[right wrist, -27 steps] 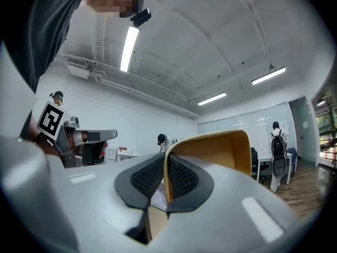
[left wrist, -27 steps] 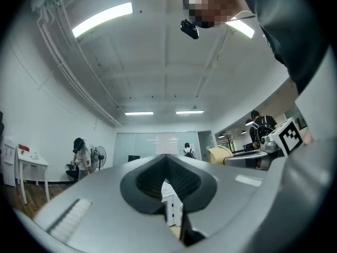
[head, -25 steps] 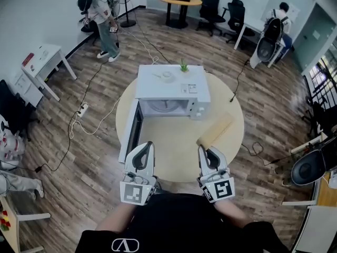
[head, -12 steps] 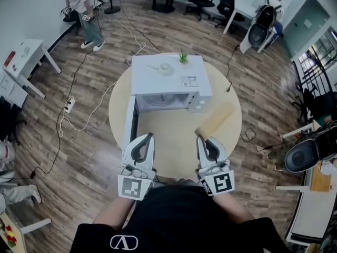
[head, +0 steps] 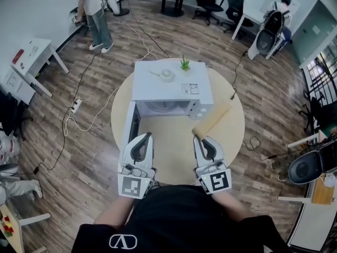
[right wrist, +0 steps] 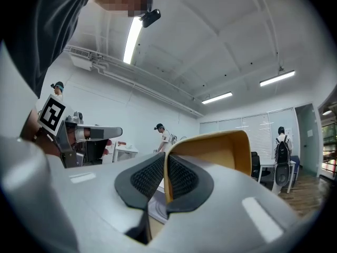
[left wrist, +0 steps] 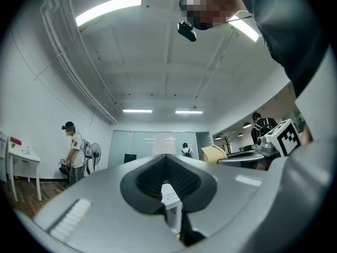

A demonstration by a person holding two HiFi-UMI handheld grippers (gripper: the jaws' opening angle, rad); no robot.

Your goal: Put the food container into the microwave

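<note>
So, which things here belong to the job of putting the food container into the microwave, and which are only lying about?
For the job:
- food container, gripped by the right gripper
- microwave, its door open
- left gripper, shut on nothing

Just lying about:
- small plant and white round object on top of the microwave
- power strip on the floor

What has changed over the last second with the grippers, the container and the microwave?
Nothing was taken hold of or let go. The person by the far wall seems to have straightened up. Unchanged: the right gripper stays shut on the edge of the food container, the left gripper stays shut and empty, and the microwave door hangs open.
</note>
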